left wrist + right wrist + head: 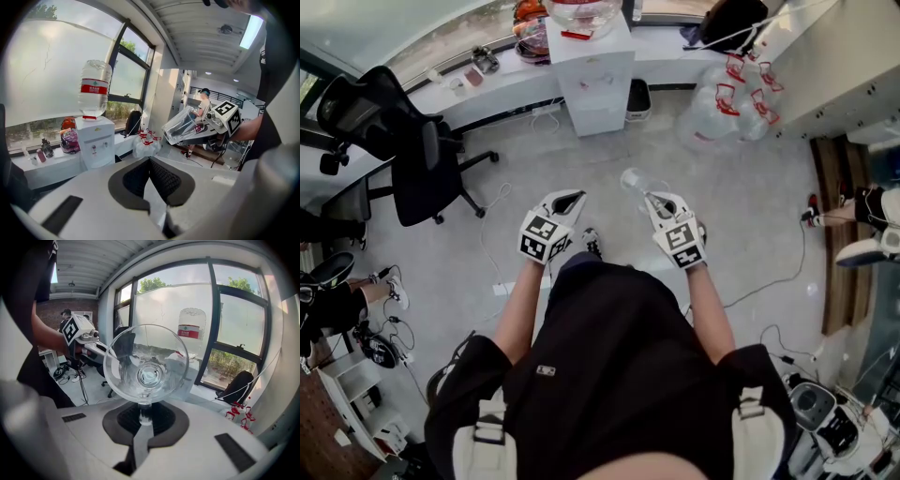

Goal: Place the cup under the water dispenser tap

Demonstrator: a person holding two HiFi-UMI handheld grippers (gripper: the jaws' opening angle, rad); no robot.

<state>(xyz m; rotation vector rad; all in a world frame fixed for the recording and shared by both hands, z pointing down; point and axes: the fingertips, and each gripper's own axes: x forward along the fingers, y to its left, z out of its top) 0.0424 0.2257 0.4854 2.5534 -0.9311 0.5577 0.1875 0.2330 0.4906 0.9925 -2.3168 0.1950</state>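
In the head view my right gripper (661, 200) is shut on a clear cup (633, 180), held out in front of me over the grey floor. In the right gripper view the cup (146, 364) fills the middle, its edge pinched between the pads of the gripper (144, 420). My left gripper (565, 200) is level with it to the left, shut and holding nothing; its pads meet at the tips (150, 161). The white water dispenser (595, 70) stands ahead by the window, a bottle (581, 11) on top, some way beyond both grippers. It also shows in the left gripper view (96, 143).
A black office chair (412, 150) stands to the left of the dispenser. Several empty water bottles (731, 94) lie to its right. A white counter (487, 89) with small items runs along the window. Cables (769, 281) trail over the floor, and a wooden bench (834, 234) is at the right.
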